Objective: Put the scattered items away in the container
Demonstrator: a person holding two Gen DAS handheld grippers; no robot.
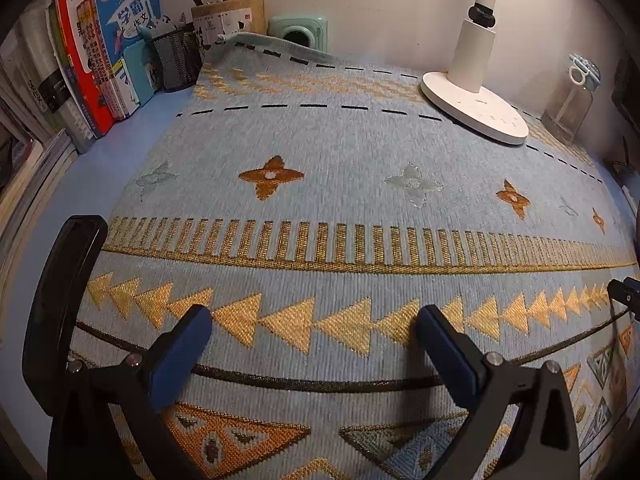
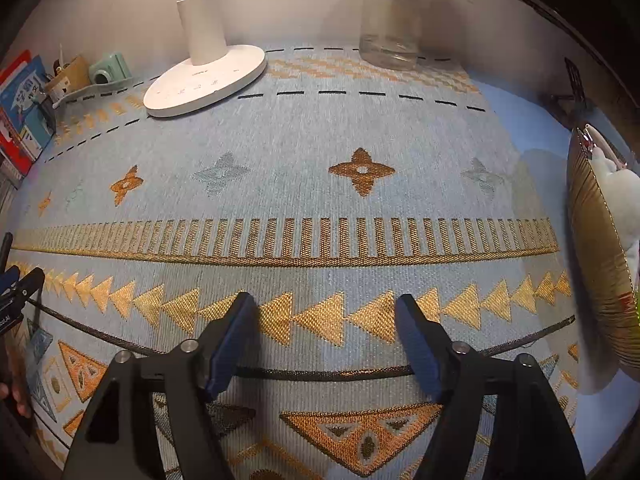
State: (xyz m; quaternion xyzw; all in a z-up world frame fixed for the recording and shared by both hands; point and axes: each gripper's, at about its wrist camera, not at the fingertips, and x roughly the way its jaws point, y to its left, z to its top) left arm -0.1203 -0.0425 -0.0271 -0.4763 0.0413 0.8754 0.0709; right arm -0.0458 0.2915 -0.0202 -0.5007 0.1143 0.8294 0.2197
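Note:
My left gripper (image 1: pixel 314 314) hangs open over the blue and gold patterned cloth (image 1: pixel 340 152), with nothing between its blue pads (image 1: pixel 180 356). A black flat slab (image 1: pixel 64 300) stands just left of it; I cannot tell what it is. My right gripper (image 2: pixel 325 299) is also open and empty over the same cloth (image 2: pixel 320 140). At the right edge of the right wrist view sits a gold ribbed container (image 2: pixel 600 260) with white items inside. The left gripper's tip (image 2: pixel 18 284) shows at that view's left edge, with a hand (image 2: pixel 12 392) below it. No loose item lies between either gripper's jaws.
A white lamp base (image 1: pixel 476 108) (image 2: pixel 204 80) and a clear glass jar (image 1: pixel 568 108) (image 2: pixel 392 20) stand at the back by the wall. Books (image 1: pixel 92 52), a black mesh pen holder (image 1: pixel 176 60), a tan cylinder holder (image 1: pixel 228 16) and a mint green device (image 1: pixel 298 32) fill the back left.

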